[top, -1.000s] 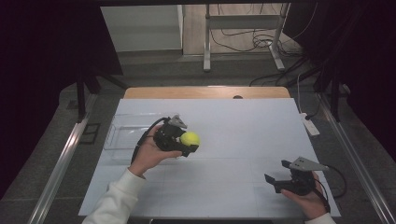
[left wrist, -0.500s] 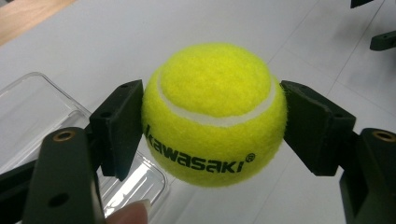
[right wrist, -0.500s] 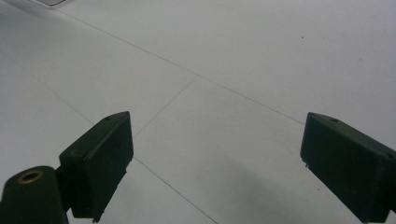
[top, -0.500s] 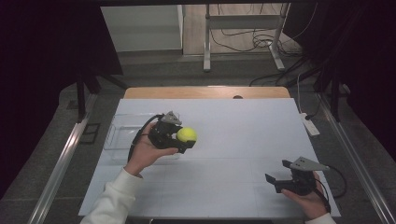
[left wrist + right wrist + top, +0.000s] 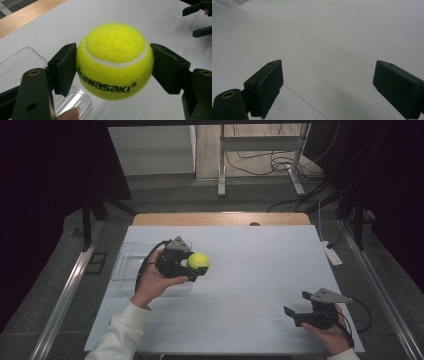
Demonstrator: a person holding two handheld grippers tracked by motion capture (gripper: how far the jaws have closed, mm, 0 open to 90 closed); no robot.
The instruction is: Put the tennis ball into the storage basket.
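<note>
Tongs first: the left gripper (image 5: 196, 265) is clamped on a yellow ball (image 5: 198, 261), one black pad pressed to each side, and in the left gripper view you can read "kawasaki" printed in black under the white seam of the ball (image 5: 114, 61). The left hand (image 5: 152, 282) holds it up off the table, left of the middle, with the jaws pointing right. The right gripper (image 5: 292, 314) sits low at the near right corner in the right hand (image 5: 331, 334), jaws spread wide apart with nothing between them; the right gripper view just has bare white surface between its two pads (image 5: 265, 86). The two grippers are well apart from each other. Right under and behind the left gripper there's a clear plastic tray (image 5: 124, 265) lying flat on the table, on the left side, and its rounded corner (image 5: 82, 100) pokes out below the ball in the left gripper view. The table (image 5: 260, 265) is covered in white sheet with faint seam lines, and a strip of wood (image 5: 220, 219) shows along the far edge. A white power strip (image 5: 332, 253) hangs at the right edge, and there are cables (image 5: 260, 156) on the floor at the far side.
</note>
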